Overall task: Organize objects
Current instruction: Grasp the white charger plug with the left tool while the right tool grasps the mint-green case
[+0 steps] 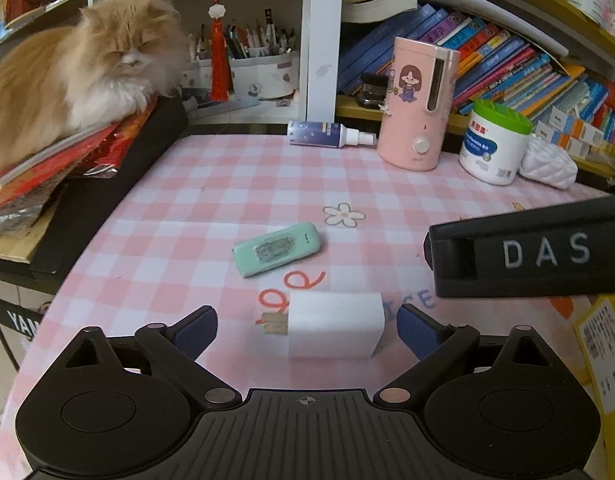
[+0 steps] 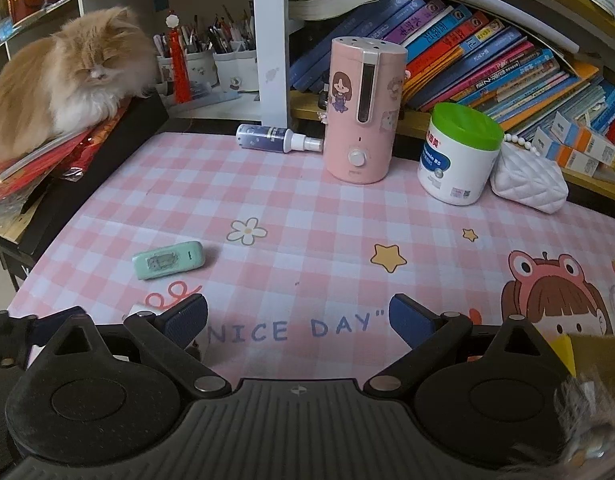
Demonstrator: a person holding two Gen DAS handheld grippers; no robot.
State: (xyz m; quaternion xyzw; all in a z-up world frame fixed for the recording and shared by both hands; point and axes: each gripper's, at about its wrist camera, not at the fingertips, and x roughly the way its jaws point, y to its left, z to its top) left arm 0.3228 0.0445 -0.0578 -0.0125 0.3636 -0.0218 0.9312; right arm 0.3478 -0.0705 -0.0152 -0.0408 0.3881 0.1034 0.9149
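Note:
A white block (image 1: 334, 324) lies on the pink checked mat (image 1: 227, 184), between the open fingers of my left gripper (image 1: 307, 330), nearer the right finger and not gripped. A mint green case (image 1: 277, 249) lies just beyond it; it also shows in the right wrist view (image 2: 168, 260). My right gripper (image 2: 298, 320) is open and empty over the mat (image 2: 307, 208), above the "NICE DAY" print. Its black body (image 1: 539, 254) crosses the right side of the left wrist view. A corner of the white block (image 2: 136, 309) peeks out behind the right gripper's left finger.
An orange cat (image 1: 79, 68) lies on red papers on a black box at the left. At the back stand a spray bottle (image 2: 277, 138), a pink humidifier (image 2: 361, 110), a green-lidded jar (image 2: 459, 154) and a white quilted pouch (image 2: 527, 186). Books fill the shelf behind. A yellow box (image 1: 607, 356) sits at the right.

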